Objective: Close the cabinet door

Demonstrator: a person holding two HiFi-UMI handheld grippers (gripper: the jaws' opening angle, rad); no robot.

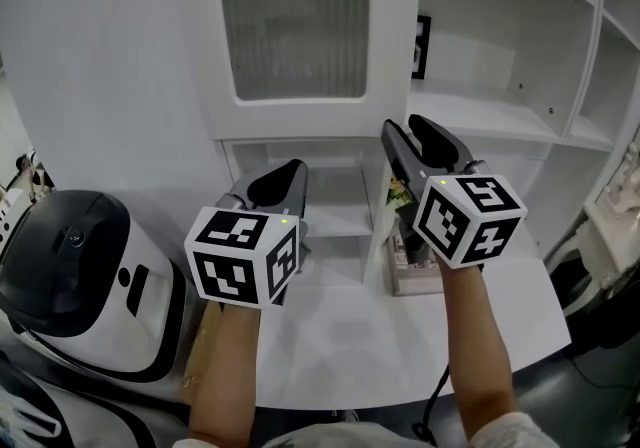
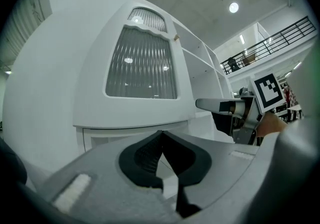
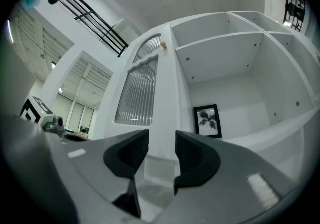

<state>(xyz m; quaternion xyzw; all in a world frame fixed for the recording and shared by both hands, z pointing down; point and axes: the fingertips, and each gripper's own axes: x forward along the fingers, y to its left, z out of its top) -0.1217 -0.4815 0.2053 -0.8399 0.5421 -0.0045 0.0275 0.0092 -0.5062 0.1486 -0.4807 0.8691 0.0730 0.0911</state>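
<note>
Left gripper (image 2: 161, 135) is out level in front of me, jaws pressed together at the tips, nothing in them; right gripper (image 3: 161, 143) has its jaws spread, and the free edge of the cabinet door (image 3: 150, 88) lines up in the gap between them; whether the pads touch it I can't tell; the door, with its ribbed glass pane (image 1: 293, 26), stands swung open, just left of the open shelves (image 1: 500, 106); a framed picture (image 3: 207, 120) sits back on one shelf.
</note>
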